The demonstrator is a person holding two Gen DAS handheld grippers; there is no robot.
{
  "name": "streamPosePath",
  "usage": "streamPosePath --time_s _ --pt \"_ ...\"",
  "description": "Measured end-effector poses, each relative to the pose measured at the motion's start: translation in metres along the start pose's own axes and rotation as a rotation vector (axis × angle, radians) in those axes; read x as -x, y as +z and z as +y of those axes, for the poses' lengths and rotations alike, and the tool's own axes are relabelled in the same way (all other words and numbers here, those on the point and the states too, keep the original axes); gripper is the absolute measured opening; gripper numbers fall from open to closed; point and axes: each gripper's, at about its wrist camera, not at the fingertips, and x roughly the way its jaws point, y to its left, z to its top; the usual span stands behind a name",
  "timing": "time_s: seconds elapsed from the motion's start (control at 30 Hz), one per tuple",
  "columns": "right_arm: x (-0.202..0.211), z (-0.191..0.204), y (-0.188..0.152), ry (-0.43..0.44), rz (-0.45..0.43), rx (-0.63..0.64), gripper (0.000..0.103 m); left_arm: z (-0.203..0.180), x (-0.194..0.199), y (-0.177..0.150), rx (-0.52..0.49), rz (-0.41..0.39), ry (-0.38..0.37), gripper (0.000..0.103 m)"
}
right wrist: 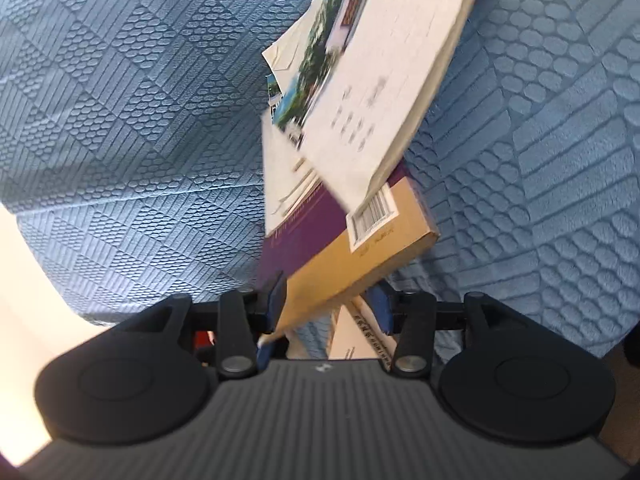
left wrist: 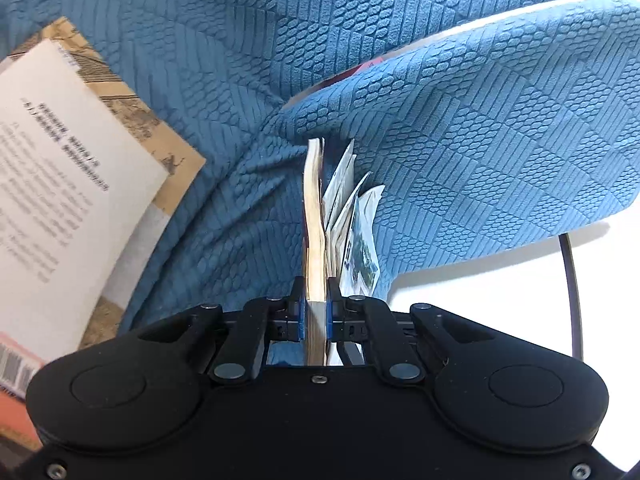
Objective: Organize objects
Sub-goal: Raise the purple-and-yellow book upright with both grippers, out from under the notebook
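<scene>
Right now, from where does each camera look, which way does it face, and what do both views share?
Left wrist: sits behind the left gripper, looks down along a thin book clamped edge-on; only gripper shows.
Right wrist: sits behind the right gripper, looks at tilted, stacked books between parted jaws; only gripper shows.
Shared: the blue textured cover and books.

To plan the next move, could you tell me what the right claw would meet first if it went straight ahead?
Probably the purple and tan book, whose near corner already lies between the open right claw. Depth is unclear.
</scene>
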Motion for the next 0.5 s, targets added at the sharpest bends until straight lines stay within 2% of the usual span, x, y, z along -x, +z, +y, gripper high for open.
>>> streamPosePath --time_s 0.13,0.27,0.37,0.5 --pt "0.001 -0.007 -0.004 -0.039 -0.012 -0.027 0.048 0.007 0.018 -0.004 0.005 -0.002 0.006 0.007" --pt "0.011 -0.019 -0.007 -0.088 -0.067 -0.062 0.046 0.018 0.028 -0.006 0.002 0.005 0.014 0.007" --pt "0.013 -0.012 -0.008 -0.109 -0.074 -0.037 0.039 0.023 0.035 -0.005 0.011 0.013 0.005 0.007" --pt "0.022 0.009 -0.012 -0.118 -0.088 0.058 0.029 0.023 0.044 -0.002 0.027 0.035 -0.003 0.010"
